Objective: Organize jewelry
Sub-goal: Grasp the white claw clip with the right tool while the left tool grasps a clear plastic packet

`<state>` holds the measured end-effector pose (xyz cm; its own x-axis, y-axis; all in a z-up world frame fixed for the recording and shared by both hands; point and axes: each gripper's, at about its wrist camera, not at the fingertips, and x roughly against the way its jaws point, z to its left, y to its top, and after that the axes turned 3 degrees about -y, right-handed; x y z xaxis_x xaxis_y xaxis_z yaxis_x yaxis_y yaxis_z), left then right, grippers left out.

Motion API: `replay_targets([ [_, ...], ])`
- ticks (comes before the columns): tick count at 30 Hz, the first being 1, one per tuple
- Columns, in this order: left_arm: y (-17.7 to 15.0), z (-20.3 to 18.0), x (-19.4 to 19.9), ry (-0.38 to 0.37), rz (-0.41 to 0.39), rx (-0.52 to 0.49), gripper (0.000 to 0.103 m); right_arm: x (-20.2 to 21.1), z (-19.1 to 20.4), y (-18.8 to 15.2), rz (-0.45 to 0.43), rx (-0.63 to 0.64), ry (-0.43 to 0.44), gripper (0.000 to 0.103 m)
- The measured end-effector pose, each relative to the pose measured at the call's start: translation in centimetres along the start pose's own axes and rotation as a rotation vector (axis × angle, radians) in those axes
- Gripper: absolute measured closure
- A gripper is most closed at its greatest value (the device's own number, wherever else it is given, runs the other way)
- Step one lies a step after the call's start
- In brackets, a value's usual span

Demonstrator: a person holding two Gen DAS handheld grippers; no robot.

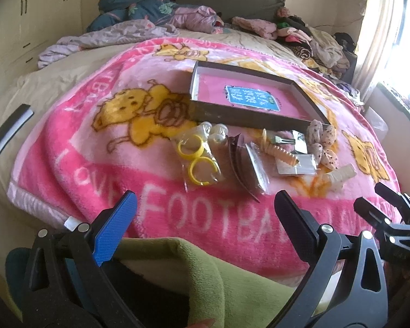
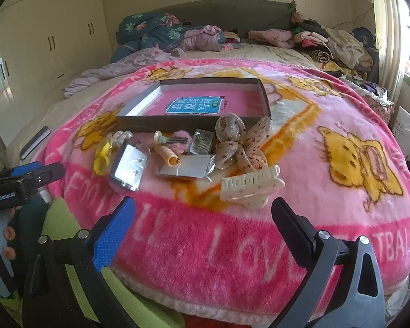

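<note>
A shallow dark box with a pink bottom and a blue label lies open on the pink blanket. In front of it lie several accessories: yellow rings in a clear bag, a flat packet with earrings, an orange spiral clip, a spotted fabric bow and a cream claw clip. My left gripper is open and empty, short of the pile. My right gripper is open and empty, just short of the claw clip.
The pink "LOVE FOOTBALL" blanket covers a bed. Piled clothes and bedding lie at its far end. Cupboards stand at left, a curtained window at right. A green cloth lies below my left gripper.
</note>
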<state>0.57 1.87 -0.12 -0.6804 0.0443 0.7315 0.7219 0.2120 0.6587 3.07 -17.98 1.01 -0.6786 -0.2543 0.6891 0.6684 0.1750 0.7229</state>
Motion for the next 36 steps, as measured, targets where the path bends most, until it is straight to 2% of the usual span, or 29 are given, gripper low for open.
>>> replay_targets([
  [4, 0.1, 0.5, -0.8, 0.003, 0.026, 0.008, 0.009, -0.9, -0.8, 0.5, 0.001, -0.009, -0.016, 0.004],
  [7, 0.5, 0.6, -1.5, -0.027, 0.044, 0.011, 0.009, -1.5, -1.5, 0.6, 0.006, -0.018, -0.029, 0.004],
  [15, 1.6, -1.6, -4.0, -0.178, 0.102, -0.032, 0.009, -3.7, -3.9, 0.3, 0.039, -0.059, -0.061, 0.006],
  [18, 1.7, -2.5, -5.1, -0.195, 0.127, -0.047, 0.022, -4.6, -4.8, 0.2, 0.054, -0.078, -0.064, 0.010],
  [20, 1.8, -3.1, -5.8, -0.210, 0.140, -0.057, 0.023, -5.2, -5.3, 0.0, 0.061, -0.085, -0.069, 0.010],
  [21, 1.8, -3.3, -6.1, -0.208, 0.146, -0.065, 0.026, -5.5, -5.5, -0.1, 0.065, -0.087, -0.072, 0.010],
  [22, 1.9, -3.6, -6.4, -0.211, 0.156, -0.075, 0.032, -5.8, -5.6, -0.2, 0.071, -0.089, -0.074, 0.010],
  [29, 2.4, -4.6, -7.8, -0.233, 0.193, -0.098, 0.045, -7.2, -5.4, -0.2, 0.072, -0.061, -0.076, 0.011],
  [31, 2.6, -4.8, -8.1, -0.239, 0.195, -0.101, 0.057, -7.4, -5.4, -0.1, 0.067, -0.063, -0.069, 0.011],
  [33, 2.7, -5.1, -8.5, -0.229, 0.205, -0.114, 0.061, -7.5, -5.4, 0.0, 0.057, -0.054, -0.067, 0.011],
  [34, 2.7, -5.1, -8.8, -0.228, 0.216, -0.114, 0.069, -7.6, -5.4, 0.1, 0.055, -0.053, -0.064, 0.012],
  [36, 2.7, -5.0, -9.4, -0.233, 0.233, -0.103, 0.074, -7.8, -5.5, 0.2, 0.055, -0.052, -0.057, 0.013],
])
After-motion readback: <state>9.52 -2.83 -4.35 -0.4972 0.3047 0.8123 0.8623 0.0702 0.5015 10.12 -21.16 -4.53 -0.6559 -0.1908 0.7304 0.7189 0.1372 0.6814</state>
